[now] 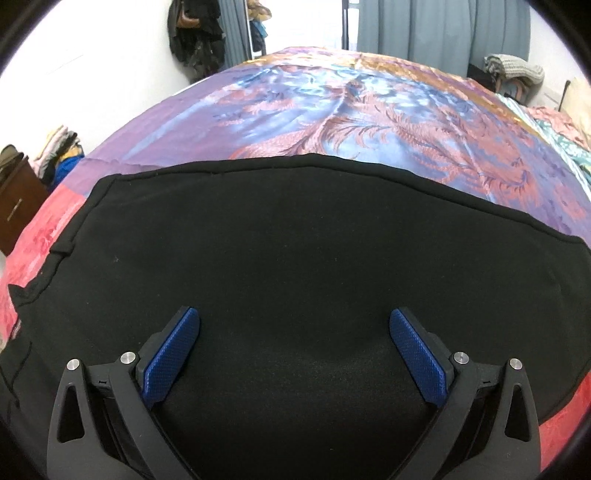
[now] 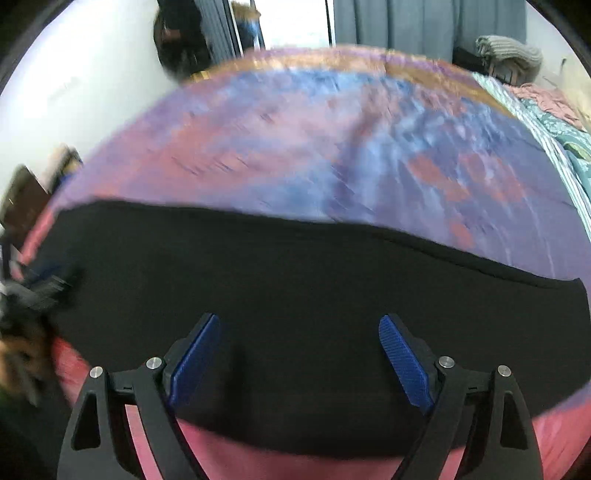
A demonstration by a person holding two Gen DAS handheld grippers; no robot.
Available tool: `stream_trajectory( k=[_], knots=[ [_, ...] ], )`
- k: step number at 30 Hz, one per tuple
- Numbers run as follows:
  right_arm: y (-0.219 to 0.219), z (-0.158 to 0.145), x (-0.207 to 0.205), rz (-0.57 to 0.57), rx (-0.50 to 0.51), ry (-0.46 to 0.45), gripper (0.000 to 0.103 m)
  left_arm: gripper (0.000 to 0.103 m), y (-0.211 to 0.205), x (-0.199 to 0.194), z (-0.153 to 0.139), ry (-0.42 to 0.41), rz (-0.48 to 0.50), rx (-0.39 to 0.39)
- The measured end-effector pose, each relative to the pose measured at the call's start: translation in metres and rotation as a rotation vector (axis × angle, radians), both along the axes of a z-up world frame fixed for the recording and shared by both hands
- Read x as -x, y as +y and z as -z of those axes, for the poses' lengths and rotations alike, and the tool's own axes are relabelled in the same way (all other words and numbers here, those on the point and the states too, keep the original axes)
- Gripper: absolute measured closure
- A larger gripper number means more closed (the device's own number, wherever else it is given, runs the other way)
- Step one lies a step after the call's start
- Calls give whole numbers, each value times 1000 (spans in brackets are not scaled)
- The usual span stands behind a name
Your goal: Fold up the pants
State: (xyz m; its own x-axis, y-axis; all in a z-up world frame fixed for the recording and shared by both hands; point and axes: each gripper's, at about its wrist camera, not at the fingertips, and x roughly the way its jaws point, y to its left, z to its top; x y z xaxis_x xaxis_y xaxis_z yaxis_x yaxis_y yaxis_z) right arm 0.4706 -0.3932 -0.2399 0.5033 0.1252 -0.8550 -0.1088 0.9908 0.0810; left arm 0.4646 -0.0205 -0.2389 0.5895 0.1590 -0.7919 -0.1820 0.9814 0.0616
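Note:
Black pants (image 1: 280, 258) lie flat on a bed with a purple, blue and pink patterned cover (image 1: 351, 107). My left gripper (image 1: 294, 314) is open just above the black cloth, blue pads spread wide, nothing between them. In the right wrist view the pants (image 2: 295, 273) stretch across the frame as a wide black band. My right gripper (image 2: 299, 321) is open over the cloth near its front edge, holding nothing. The right view is blurred by motion. The left gripper (image 2: 40, 284) shows as a blurred shape at the far left of the right view.
A wooden cabinet (image 1: 14, 195) with piled clothes stands left of the bed. Dark garments hang on the back wall (image 1: 195, 37). Grey curtains (image 1: 443, 29) hang behind the bed. Folded blankets (image 1: 513, 66) and bedding (image 1: 561, 125) lie at the right.

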Motion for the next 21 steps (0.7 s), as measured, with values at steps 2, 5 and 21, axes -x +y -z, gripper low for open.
stream_trajectory(
  k=[2, 5, 21],
  knots=[
    [-45, 16, -3, 21, 55, 37, 17, 1, 1, 0, 0, -7, 1, 7],
    [-141, 18, 4, 185, 108, 44, 16, 1, 3, 1, 2, -17, 2, 7],
    [-286, -6, 15, 577, 19, 6, 97, 1, 1, 1, 3, -27, 1, -5]
  ],
)
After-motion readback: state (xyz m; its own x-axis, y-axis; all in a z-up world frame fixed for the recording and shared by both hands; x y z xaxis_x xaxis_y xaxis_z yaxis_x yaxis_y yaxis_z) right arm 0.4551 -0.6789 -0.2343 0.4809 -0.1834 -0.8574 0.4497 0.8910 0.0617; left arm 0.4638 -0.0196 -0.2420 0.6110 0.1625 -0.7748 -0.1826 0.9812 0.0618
